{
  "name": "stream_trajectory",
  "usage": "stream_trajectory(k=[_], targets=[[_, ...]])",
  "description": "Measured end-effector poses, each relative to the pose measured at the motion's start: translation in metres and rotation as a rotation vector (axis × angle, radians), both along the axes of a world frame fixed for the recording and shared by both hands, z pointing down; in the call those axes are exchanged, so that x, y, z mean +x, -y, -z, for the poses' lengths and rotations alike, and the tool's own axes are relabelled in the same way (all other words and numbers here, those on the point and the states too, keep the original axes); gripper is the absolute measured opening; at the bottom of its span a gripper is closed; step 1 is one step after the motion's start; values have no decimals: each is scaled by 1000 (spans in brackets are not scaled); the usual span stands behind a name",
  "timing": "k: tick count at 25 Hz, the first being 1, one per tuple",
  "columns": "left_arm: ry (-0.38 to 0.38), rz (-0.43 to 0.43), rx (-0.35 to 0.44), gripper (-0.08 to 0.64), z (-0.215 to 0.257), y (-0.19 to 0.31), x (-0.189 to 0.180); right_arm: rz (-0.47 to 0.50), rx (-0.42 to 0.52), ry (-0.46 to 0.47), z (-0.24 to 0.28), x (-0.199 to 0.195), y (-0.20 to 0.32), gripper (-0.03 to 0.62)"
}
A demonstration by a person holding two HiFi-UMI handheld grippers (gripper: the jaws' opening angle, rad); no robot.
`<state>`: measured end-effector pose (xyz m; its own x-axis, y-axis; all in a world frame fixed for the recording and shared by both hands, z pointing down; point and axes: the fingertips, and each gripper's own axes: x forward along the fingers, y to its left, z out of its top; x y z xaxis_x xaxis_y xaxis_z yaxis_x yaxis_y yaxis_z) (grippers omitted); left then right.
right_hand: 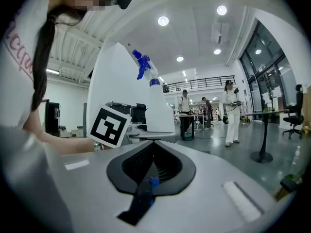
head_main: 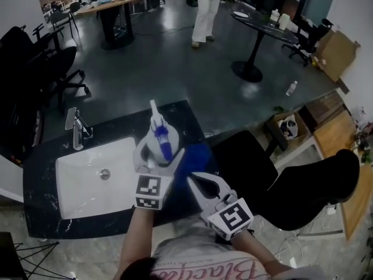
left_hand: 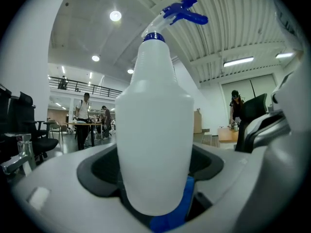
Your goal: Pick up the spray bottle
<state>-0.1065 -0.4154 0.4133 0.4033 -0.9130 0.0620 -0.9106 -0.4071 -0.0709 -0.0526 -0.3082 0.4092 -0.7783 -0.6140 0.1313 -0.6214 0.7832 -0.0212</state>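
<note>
The spray bottle [head_main: 161, 137] is white with a blue trigger head, and it is held upright above the black counter [head_main: 41, 209] to the right of the sink. My left gripper [head_main: 157, 154] is shut on its body; in the left gripper view the spray bottle [left_hand: 155, 130] fills the space between the jaws of the left gripper [left_hand: 155, 178]. My right gripper [head_main: 200, 184] hovers just right of it, shut and holding nothing. From the right gripper [right_hand: 153, 152], the bottle's blue spray head [right_hand: 143, 65] shows above the left gripper's marker cube [right_hand: 110, 125].
A white sink [head_main: 76, 179] with a chrome faucet [head_main: 75, 127] lies left of the bottle. Something blue [head_main: 195, 156] lies beside the bottle on the counter. Black office chairs [head_main: 250, 156] stand right of the counter. A person [head_main: 207, 10] walks far behind.
</note>
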Motion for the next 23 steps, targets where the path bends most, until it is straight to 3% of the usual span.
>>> stream_trajectory(k=[23], targets=[[-1, 21, 54, 397, 17, -149, 1, -38, 71, 45, 12, 18, -105, 2]])
